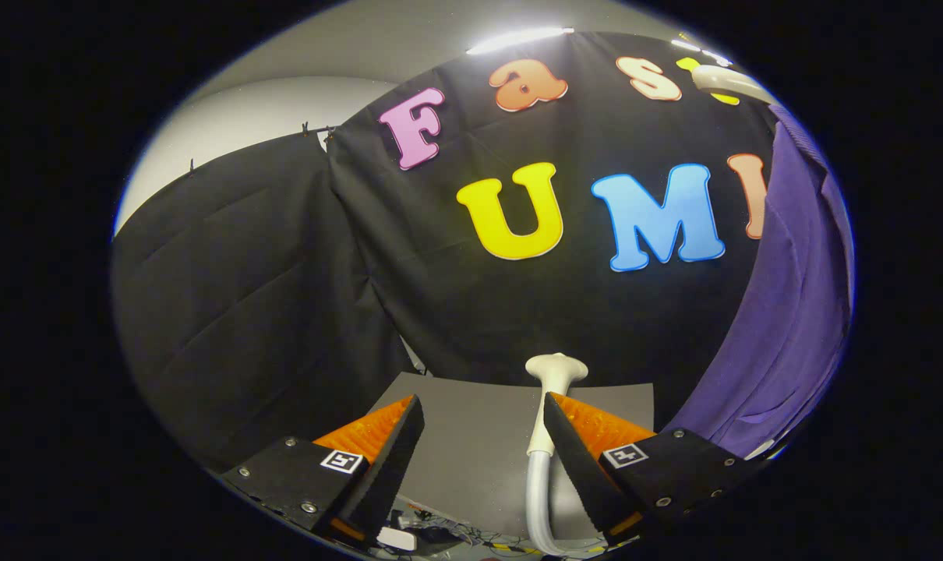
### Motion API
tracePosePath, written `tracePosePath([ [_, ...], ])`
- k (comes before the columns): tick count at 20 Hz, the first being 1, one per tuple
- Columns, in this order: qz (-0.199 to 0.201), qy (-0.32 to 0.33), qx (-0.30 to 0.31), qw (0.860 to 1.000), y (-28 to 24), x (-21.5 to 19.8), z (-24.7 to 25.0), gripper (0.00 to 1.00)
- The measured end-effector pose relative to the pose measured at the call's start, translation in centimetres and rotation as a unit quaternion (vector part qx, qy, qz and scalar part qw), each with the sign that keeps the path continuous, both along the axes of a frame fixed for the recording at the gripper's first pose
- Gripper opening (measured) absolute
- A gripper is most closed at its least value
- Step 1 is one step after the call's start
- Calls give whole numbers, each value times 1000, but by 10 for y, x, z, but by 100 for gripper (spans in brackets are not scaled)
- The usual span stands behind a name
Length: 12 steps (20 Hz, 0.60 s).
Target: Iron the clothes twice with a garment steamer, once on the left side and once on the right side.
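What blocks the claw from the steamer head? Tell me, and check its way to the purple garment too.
Nothing visible blocks either. The claw is open, and the steamer head stands just ahead of its fingers, its neck beside the right finger and not gripped. Between the head and the hanging purple garment there is only open space before the black cloth.

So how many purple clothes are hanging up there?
1. A purple garment hangs beyond the open gripper, off to the side of the steamer head; more may be hidden behind it.
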State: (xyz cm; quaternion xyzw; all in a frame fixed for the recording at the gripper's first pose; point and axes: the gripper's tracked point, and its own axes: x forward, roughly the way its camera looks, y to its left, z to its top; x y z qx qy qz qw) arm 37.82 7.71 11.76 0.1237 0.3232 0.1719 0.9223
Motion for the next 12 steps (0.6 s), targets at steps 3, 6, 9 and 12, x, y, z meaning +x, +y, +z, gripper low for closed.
tracePosePath([
  [3, 3, 38, -17, 999, -3, 24, -23, 95],
  [6, -2, 69, -29, 997, -9, 50, -50, 95],
  [9, -9, 98, -34, 995, -14, 70, -77, 95],
  [12, -12, 117, -50, 992, -18, 85, -102, 93],
])
